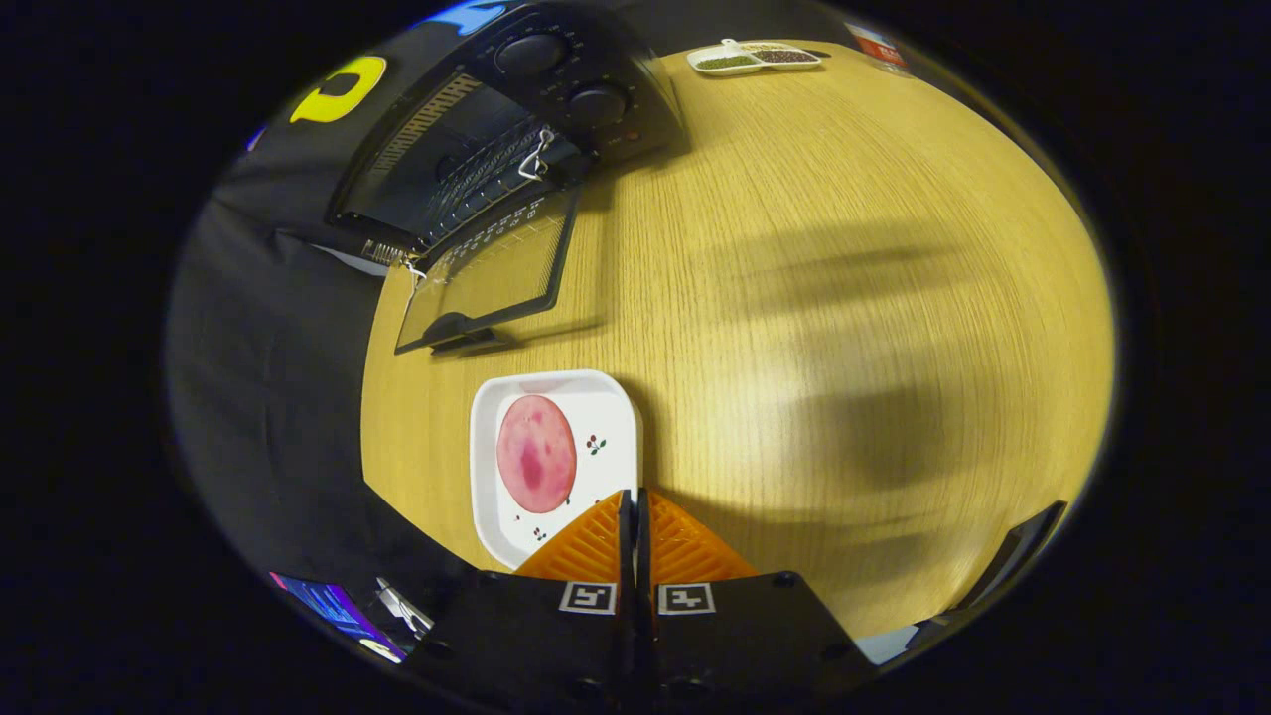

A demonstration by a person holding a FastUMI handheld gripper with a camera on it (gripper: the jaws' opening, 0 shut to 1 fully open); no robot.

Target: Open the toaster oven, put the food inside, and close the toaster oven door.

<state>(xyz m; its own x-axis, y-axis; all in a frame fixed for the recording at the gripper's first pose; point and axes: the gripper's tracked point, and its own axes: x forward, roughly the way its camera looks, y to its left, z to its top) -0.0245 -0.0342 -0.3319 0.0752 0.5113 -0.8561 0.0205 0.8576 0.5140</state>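
We see our gripper [634, 511] pinched shut, holding nothing, above the plate [611, 397] with ham [536, 454]; the toaster oven [477, 149] door [492, 273] lies open, ready.

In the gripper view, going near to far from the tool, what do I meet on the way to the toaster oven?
Shut tool → white plate with the round pink slice → bare tabletop → open glass door lying flat → toaster oven.
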